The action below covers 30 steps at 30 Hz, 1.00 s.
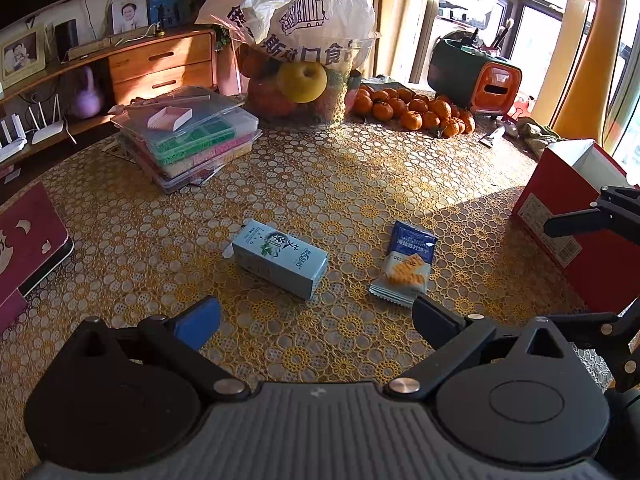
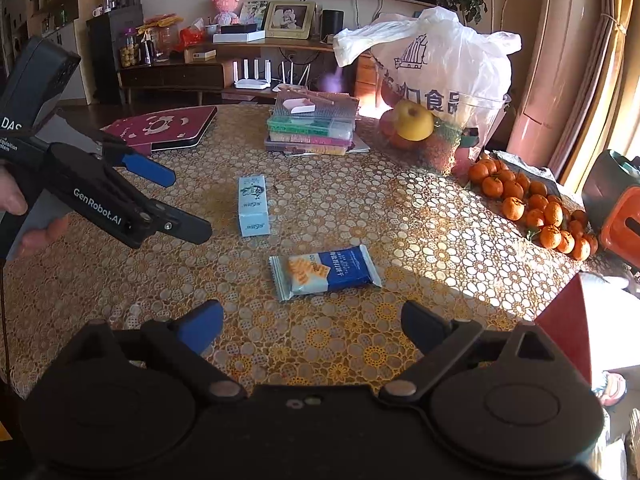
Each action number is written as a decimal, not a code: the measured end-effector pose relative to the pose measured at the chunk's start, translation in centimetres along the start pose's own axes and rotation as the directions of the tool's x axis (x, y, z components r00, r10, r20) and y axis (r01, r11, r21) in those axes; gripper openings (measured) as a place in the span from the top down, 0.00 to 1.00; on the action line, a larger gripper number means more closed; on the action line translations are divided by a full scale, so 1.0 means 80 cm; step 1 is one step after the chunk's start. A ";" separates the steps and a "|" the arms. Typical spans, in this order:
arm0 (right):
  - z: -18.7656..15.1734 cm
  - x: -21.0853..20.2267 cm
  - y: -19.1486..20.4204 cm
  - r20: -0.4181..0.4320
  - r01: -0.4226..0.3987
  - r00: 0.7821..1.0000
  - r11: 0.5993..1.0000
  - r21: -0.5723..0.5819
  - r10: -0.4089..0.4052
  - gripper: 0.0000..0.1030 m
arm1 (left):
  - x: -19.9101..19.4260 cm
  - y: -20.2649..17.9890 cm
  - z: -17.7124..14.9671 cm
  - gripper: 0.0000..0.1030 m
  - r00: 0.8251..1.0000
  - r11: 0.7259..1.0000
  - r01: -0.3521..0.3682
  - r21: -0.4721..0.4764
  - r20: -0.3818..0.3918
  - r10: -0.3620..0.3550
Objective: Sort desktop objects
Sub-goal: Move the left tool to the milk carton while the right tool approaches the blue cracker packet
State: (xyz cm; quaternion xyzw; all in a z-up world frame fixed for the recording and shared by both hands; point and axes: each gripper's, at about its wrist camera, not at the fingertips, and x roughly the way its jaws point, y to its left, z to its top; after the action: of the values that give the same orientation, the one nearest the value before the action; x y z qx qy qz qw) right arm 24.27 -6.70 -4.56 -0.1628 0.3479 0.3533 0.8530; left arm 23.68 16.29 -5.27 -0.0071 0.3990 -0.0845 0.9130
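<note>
A pale blue carton lies flat on the gold lace tablecloth. To its right lies a blue-and-white cracker packet. My left gripper hovers open just short of both, nothing between its fingers. In the right wrist view the left gripper shows at the left, open, held by a hand. My right gripper is open too, just short of the packet. One of its fingers shows at the right edge of the left wrist view.
A red box stands at the table's right edge. Stacked plastic cases sit at the back left, a maroon notebook at the left. A fruit bowl under a plastic bag and several tangerines fill the back.
</note>
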 end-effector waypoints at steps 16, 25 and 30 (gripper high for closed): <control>0.018 0.078 -0.007 -0.060 -0.013 0.998 1.000 0.000 0.013 0.07 | 0.057 0.036 0.017 0.01 0.997 0.993 0.060 0.102 0.045 -0.065; 0.023 0.112 -0.016 -0.064 -0.009 0.998 1.000 0.003 0.010 0.07 | 0.075 0.036 0.014 0.01 0.995 0.988 0.082 0.131 0.046 -0.089; 0.024 0.127 -0.024 -0.063 -0.020 0.998 1.000 0.023 0.021 0.07 | 0.083 0.035 0.013 0.01 0.995 0.984 0.083 0.157 0.047 -0.092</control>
State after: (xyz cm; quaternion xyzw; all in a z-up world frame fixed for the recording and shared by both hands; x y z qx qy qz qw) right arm 31.74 -2.08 -10.33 -0.1609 0.3803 0.3527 0.8397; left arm 29.28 17.93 -9.58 0.0442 0.3655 -0.1550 0.9168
